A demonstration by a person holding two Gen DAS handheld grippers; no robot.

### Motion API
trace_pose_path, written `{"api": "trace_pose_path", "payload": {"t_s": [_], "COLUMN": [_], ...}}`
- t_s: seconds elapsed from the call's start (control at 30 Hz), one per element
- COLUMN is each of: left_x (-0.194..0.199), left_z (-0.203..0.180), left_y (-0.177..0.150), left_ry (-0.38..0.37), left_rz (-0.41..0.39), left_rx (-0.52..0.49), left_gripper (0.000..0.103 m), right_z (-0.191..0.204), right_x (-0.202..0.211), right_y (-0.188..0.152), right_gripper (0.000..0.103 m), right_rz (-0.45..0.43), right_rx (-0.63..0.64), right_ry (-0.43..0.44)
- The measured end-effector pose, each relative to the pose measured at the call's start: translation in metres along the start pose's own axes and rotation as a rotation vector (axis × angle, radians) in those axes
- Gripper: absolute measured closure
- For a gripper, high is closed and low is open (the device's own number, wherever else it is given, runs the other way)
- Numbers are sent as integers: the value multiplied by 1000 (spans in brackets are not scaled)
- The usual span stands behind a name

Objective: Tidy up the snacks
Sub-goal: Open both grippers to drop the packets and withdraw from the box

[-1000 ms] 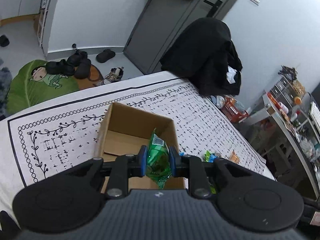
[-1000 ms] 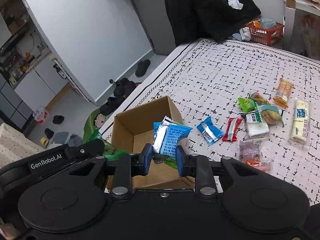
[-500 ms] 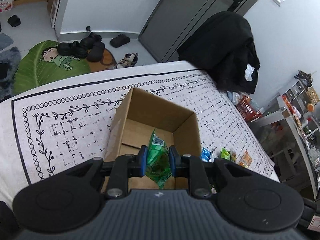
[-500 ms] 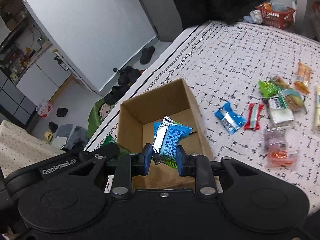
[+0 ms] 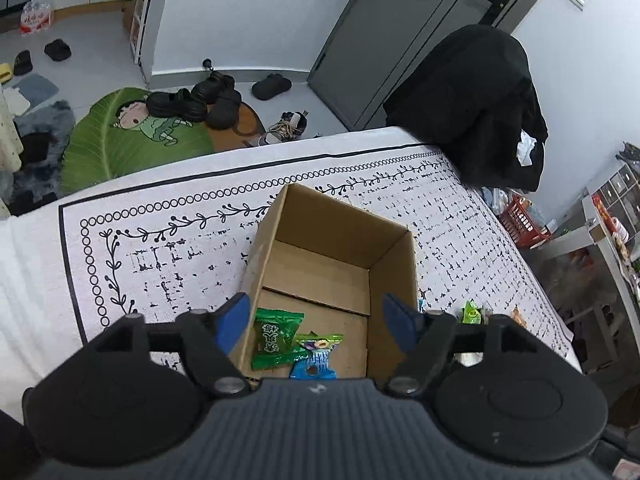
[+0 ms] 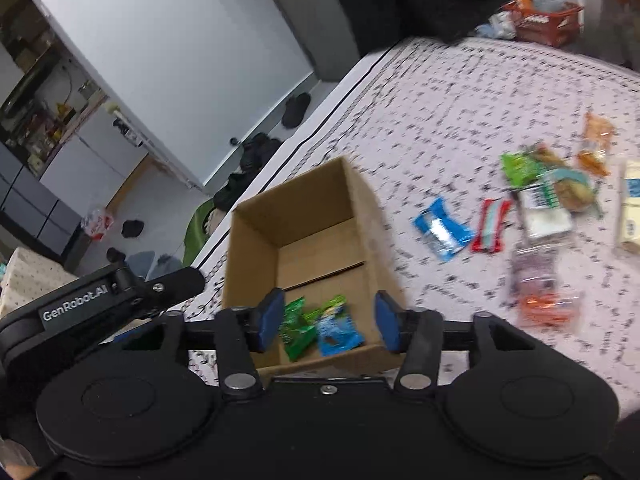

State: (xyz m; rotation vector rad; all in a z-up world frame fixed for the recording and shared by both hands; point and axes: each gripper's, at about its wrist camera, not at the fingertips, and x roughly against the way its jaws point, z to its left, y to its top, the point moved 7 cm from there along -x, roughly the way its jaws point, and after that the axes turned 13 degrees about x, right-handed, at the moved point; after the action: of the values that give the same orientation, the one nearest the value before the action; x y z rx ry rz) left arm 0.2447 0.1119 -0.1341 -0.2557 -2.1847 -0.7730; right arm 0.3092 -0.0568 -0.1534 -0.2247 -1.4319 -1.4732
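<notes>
Both grippers hang over the cardboard box point(image 5: 320, 240), fingers spread wide and holding nothing. Between the left gripper point(image 5: 316, 322) fingers lie a green snack packet point(image 5: 276, 338), long axis running away from the fingers, and a blue packet point(image 5: 314, 364) beside it. Beyond the right gripper point(image 6: 326, 320), to its right, loose snacks point(image 6: 540, 208) litter the patterned bed cover point(image 6: 460, 100).

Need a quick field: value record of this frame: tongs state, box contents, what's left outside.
left tongs: open, empty, over the box
right tongs: open, empty, over the box
cardboard box: open-topped, on the patterned cloth
in box: green snack packet, blue snack packet, near end, side by side
outside box: loose snacks scattered on the cloth, blurred
</notes>
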Motion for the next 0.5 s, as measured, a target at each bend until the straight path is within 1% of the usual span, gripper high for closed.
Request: {"api": "trace_pose_path", "payload": {"t_s": [0.07, 0.1, 0.17, 0.33, 0.4, 0.5], "left_x": [3, 4, 5, 6, 8, 11], "left_z": [-5, -9, -16, -35, -41, -51], "left_y": [-4, -6, -11, -26, -32, -40], "left_ry": [0, 0, -3, -36, -41, -47], "left_rz": [-3, -2, 6, 47, 49, 45], "left_rx": [-7, -8, -15, -19, -24, -35], "left_gripper": [20, 19, 17, 16, 16, 16], "right_z": [-11, -16, -28, -53, -63, -80], "right_x": [9, 13, 22, 42, 50, 60], "right_y": [-2, -4, -6, -11, -13, -16], "right_gripper": [47, 46, 41, 29, 22, 21], "right_rz": [-7, -9, -17, -48, -61, -74], "right_rx": [2, -2, -12, -19, -24, -42], "right_ry": [-15, -19, -36, -72, -84, -96]}}
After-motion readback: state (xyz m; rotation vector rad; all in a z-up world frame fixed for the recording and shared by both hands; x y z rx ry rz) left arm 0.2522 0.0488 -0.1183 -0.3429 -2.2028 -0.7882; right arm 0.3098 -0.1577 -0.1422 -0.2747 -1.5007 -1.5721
